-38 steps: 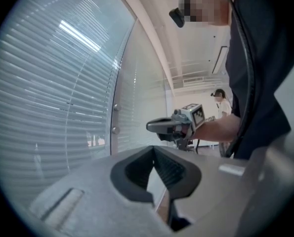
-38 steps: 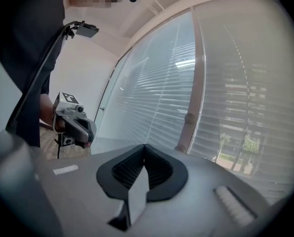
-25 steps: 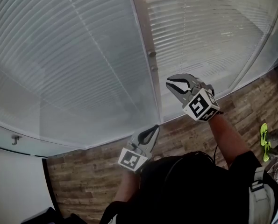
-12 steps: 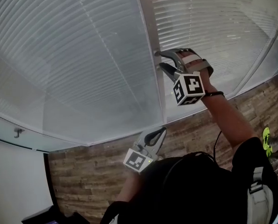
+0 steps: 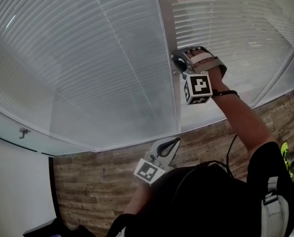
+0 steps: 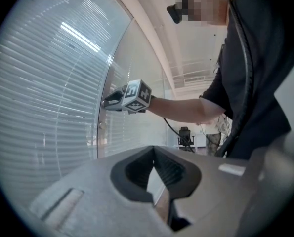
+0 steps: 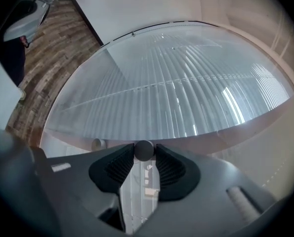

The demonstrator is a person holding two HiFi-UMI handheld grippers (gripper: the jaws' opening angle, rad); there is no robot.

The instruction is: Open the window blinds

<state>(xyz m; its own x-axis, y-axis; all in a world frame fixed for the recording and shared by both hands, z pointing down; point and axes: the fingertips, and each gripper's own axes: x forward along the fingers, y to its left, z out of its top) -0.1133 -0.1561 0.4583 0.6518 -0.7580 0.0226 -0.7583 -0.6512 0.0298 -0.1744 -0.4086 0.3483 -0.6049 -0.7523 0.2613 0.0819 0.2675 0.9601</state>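
The slatted blinds (image 5: 87, 58) sit behind glass on both sides of a pale frame post (image 5: 167, 33). My right gripper (image 5: 178, 63) is raised against this post. In the right gripper view a small round knob (image 7: 144, 150) lies between its fingertips and touches both pads. Its jaws have just been closing on that knob. In the left gripper view the right gripper (image 6: 108, 102) meets the post at the same spot. My left gripper (image 5: 173, 142) hangs low near my body, shut and holding nothing.
A second knob (image 7: 98, 143) sits on the post close to the first. More blinds (image 5: 245, 28) fill the right pane. Wood-plank floor (image 5: 97, 181) runs along the base of the glass. A small hook (image 5: 23, 131) is on the left wall.
My right gripper rose from in front of the right pane to the post, rolled over, opened wide and came round the knob. The left gripper has barely moved.
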